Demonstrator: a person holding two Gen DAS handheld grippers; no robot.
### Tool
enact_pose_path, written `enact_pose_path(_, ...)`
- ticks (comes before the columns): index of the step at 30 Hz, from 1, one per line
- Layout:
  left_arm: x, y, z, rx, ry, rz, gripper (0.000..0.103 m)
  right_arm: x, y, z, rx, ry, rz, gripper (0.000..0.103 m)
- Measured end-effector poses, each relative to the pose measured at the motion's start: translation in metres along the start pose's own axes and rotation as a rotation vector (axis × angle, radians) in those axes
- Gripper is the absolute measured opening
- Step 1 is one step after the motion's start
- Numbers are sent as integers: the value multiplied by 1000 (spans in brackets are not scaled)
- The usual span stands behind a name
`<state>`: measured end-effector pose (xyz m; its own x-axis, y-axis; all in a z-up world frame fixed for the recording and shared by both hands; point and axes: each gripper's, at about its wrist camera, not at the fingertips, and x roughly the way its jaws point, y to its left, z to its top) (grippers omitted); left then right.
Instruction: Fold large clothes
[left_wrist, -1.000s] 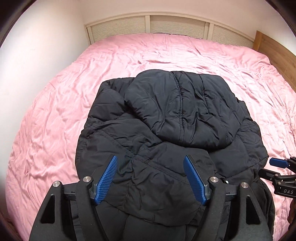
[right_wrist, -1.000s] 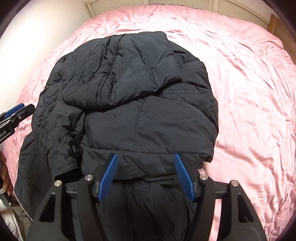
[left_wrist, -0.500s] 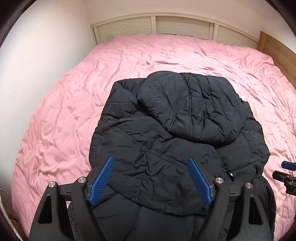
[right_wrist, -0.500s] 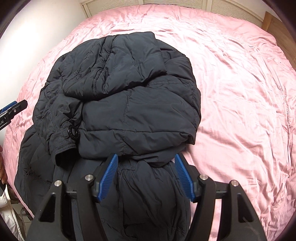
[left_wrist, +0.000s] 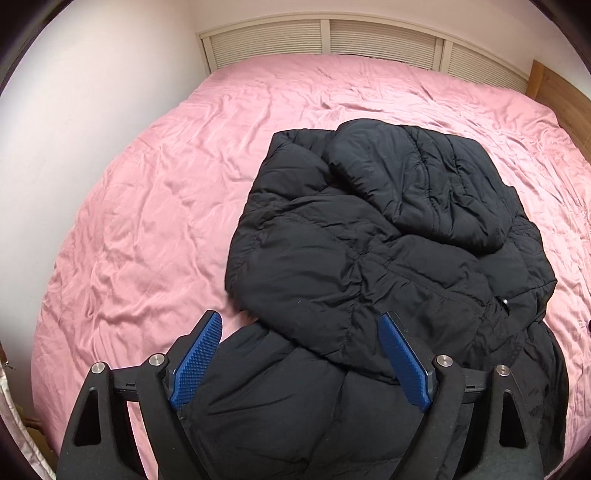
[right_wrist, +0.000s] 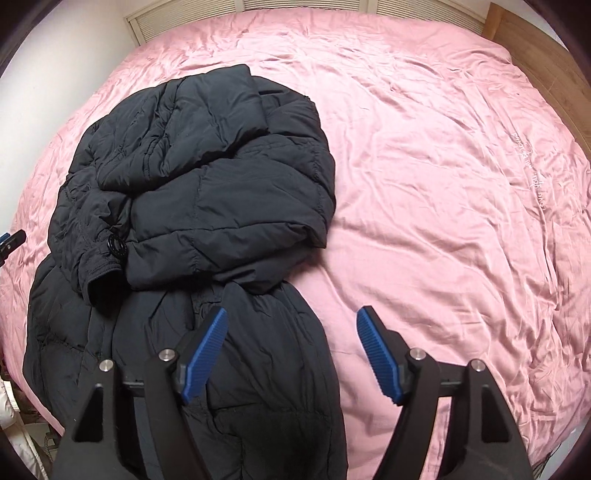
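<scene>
Both tools angled down over jkt (left_wrist: 388, 258)

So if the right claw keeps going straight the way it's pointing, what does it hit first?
Probably the pink bedsheet right beside the black puffer jacket's edge. The right claw, opening with nothing between its pads, straddles that edge, so depth is uncertain.

Pink wrinkled bedsheet (left_wrist: 155, 206), white wall (left_wrist: 92, 92), louvred panels (left_wrist: 332, 37), wooden headboard (left_wrist: 565, 96)

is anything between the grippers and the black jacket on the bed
Nothing visible. The left gripper and right gripper, jaws opening and empty, hang directly over the black jacket on the pink bedsheet.
</scene>
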<state>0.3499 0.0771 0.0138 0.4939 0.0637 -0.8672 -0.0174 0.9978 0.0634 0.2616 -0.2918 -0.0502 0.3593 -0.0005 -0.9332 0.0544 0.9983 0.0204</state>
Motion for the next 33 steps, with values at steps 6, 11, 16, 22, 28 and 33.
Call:
enact_pose_path(6, -8, 57, -19, -70, 27, 46, 87, -22, -23, -14, 62, -36, -25, 79)
enact_pose_path(11, -20, 104, -28, -129, 29, 62, 90, -38, -37, -25, 89, -54, -38, 85)
enact_pose_path(16, -22, 141, -42, -151, 63, 53, 90, -48, -47, -41, 123, -48, -35, 86)
enact_pose_path(22, -20, 169, -67, -184, 106, -1, 90, -60, -57, -63, 169, -39, -42, 86)
enact_pose_path(28, -7, 180, -97, -165, 179, -75, 90, -67, -65, -89, 209, -11, -43, 86)
enact_pose_path(33, 6, 185, -115, -139, 224, -100, 90, -63, -64, -114, 231, 34, -63, 86)
